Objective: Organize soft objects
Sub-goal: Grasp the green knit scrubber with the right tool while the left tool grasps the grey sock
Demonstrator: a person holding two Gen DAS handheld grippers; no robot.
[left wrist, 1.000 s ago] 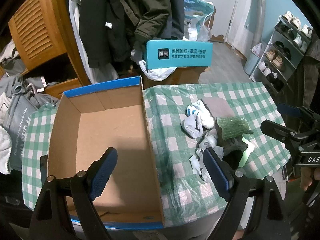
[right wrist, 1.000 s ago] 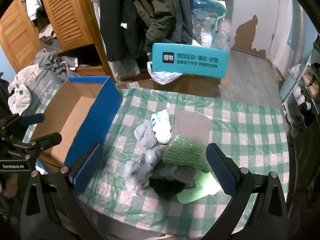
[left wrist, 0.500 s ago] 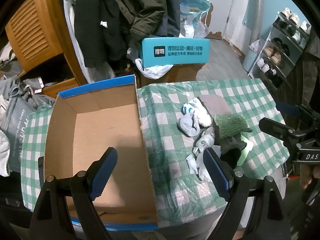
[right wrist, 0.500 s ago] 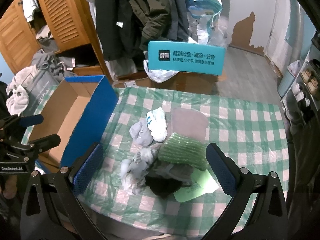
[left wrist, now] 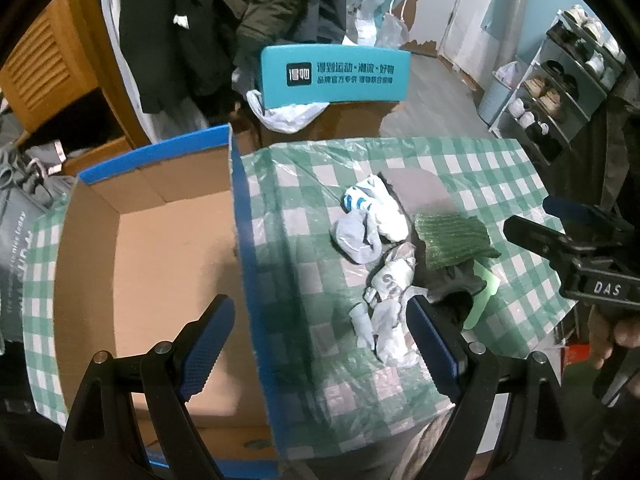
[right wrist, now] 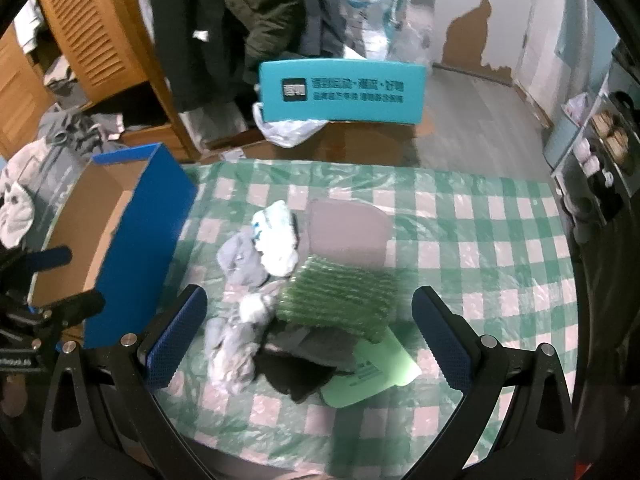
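Note:
A pile of soft things lies on the green checked table (right wrist: 480,240): a white and blue sock (right wrist: 278,234), a grey sock (right wrist: 240,264), a green knitted cloth (right wrist: 340,300), a dark cloth (right wrist: 300,360) and pale crumpled socks (right wrist: 232,344). The same pile shows in the left wrist view, with the green cloth (left wrist: 452,240) and white sock (left wrist: 380,212). An open cardboard box with blue sides (left wrist: 160,248) stands left of the pile. My left gripper (left wrist: 316,344) is open above the box's right wall. My right gripper (right wrist: 308,332) is open above the pile.
A grey flat pad (right wrist: 348,232) and a light green card (right wrist: 372,368) lie by the pile. A teal box (right wrist: 340,92) stands beyond the table's far edge. Hanging coats (right wrist: 240,20), a wooden wardrobe (right wrist: 92,32) and a shoe rack (left wrist: 560,80) surround the table.
My left gripper has shifted right, from over the box's middle to over its right wall. My right gripper has moved closer over the pile. Both stay open.

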